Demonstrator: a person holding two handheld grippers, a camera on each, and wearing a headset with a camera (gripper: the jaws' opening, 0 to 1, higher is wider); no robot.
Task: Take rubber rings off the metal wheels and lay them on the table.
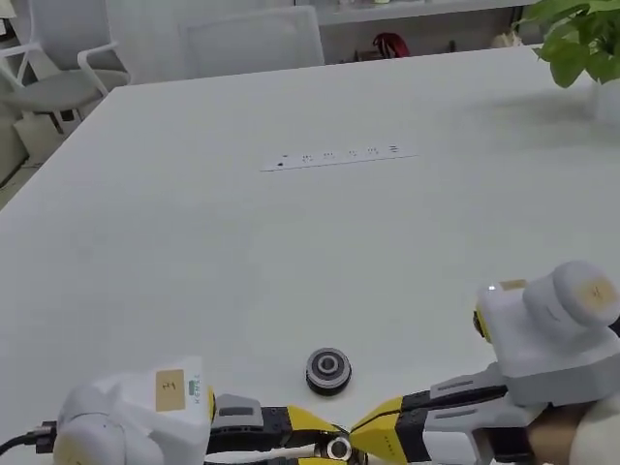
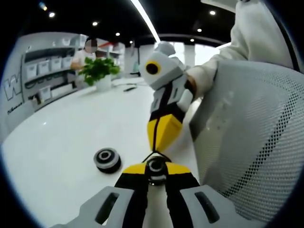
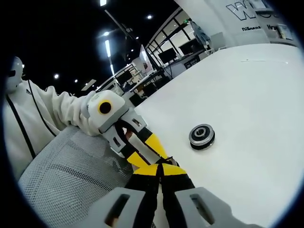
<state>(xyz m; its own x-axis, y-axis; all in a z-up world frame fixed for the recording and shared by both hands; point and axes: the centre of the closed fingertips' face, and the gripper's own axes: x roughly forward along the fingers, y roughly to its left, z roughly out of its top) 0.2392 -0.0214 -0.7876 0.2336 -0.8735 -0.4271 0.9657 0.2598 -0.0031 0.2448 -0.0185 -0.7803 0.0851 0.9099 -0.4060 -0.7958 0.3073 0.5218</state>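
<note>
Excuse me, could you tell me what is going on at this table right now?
A person works two handheld grippers over a white table. The left gripper is shut on a small metal wheel. The right gripper has its closed tips against that wheel's rim, apparently at its rubber ring. A second wheel lies on the table nearby, ring seemingly on.

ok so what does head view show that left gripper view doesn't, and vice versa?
Head view: a marked strip mid-table, white chairs beyond it. Left gripper view: mesh chair back, ceiling lights, wall shelves. Shared: the loose wheel on the table, a second wheel clamped in the left gripper, the right gripper tip-to-tip against it, the plant.
</note>
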